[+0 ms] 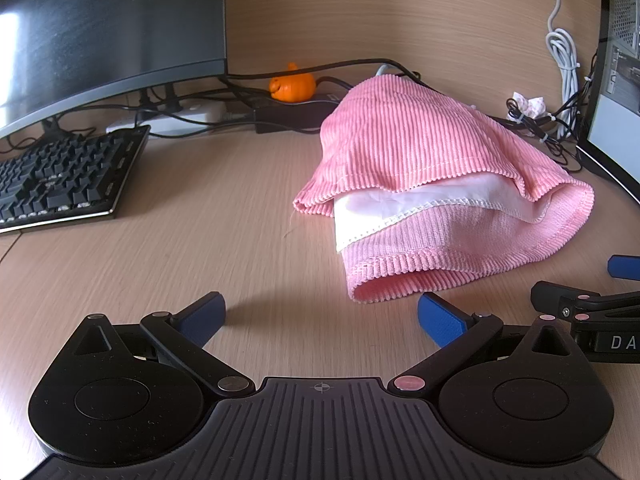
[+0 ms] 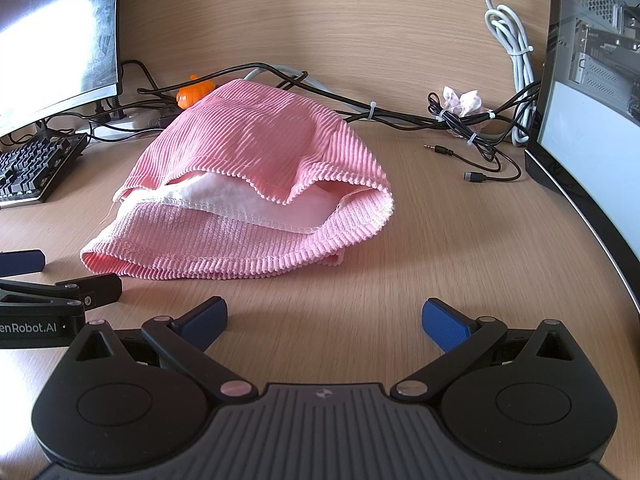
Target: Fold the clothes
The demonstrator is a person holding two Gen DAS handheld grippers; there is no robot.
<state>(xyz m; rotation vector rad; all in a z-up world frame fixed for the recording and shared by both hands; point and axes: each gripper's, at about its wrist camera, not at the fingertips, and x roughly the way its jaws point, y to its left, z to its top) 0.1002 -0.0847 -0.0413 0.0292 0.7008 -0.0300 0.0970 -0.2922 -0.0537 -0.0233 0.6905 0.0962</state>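
A pink ribbed garment (image 1: 432, 184) with a white lining lies bunched on the wooden desk; it also shows in the right wrist view (image 2: 256, 184). My left gripper (image 1: 322, 314) is open and empty, low over the desk just in front of the garment's near left edge. My right gripper (image 2: 324, 318) is open and empty, just in front of the garment's near hem. Each gripper shows at the edge of the other's view: the right one (image 1: 624, 280) and the left one (image 2: 16, 276), with its far finger hidden.
A black keyboard (image 1: 60, 176) and a monitor (image 1: 100, 32) stand at the left. An orange pumpkin toy (image 1: 292, 86) and cables (image 2: 452, 120) lie behind the garment. A computer case (image 2: 592, 80) stands at the right. Loose plugs (image 2: 476, 176) lie right of the garment.
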